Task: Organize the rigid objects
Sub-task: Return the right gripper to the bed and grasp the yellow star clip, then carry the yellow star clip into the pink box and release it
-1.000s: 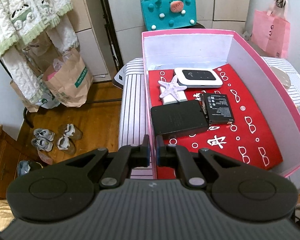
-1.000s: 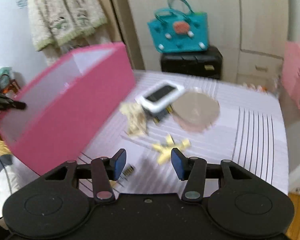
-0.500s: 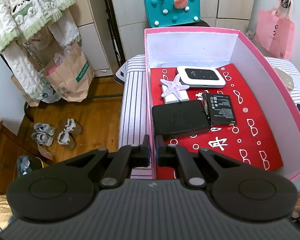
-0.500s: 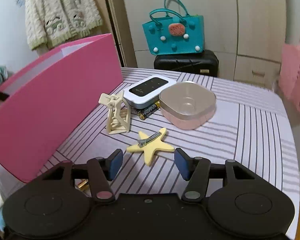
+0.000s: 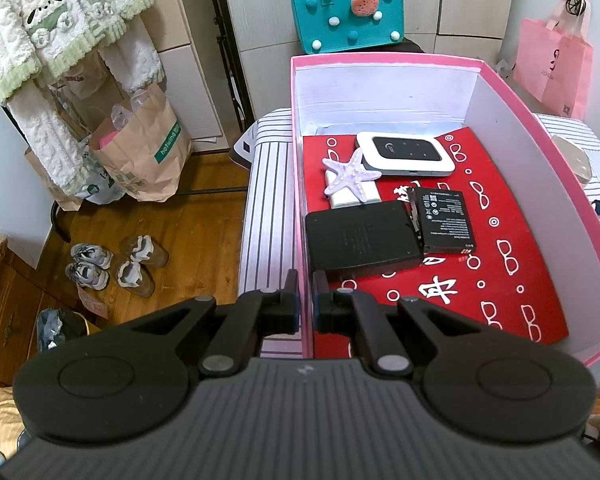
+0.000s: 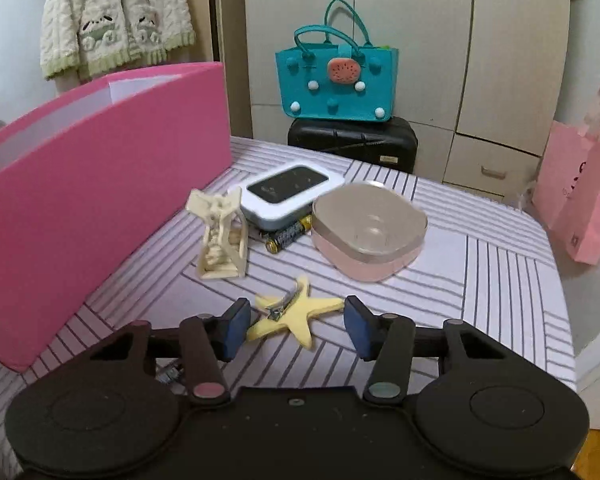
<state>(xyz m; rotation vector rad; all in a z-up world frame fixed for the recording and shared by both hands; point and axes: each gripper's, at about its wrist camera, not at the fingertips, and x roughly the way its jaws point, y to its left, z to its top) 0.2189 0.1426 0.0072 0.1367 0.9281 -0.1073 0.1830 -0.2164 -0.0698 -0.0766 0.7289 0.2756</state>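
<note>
We look first into the pink box (image 5: 511,92), whose near left wall is pinched between the closed fingers of our left gripper (image 5: 305,308), one finger outside the wall and one inside. On its red patterned liner (image 5: 499,280), nearest us, lies a flat black case (image 5: 359,240), with a black battery pack (image 5: 443,220) touching its right edge. Beyond them a pale starfish (image 5: 351,170) rests on a small white block (image 5: 353,196), and farthest back lies a white pocket router (image 5: 403,154) near the rear wall. On the striped tabletop (image 6: 479,272) to the right of the box, our right gripper (image 6: 292,326) tilts downward with its jaws partly open and just closing in; the yellow star clip (image 6: 296,314) lies between the blue pads, and we see no pad pressing on it, though the left pad stands so close to one arm of the star that we cannot be sure. Past the star stands a cream lattice ornament (image 6: 220,240), upright, then a battery (image 6: 288,234) tucked under a second white router (image 6: 292,196), beside a pink lidded dish (image 6: 369,232). A teal felt bag (image 6: 335,84) sits on a black case (image 6: 351,140) behind the table.
</note>
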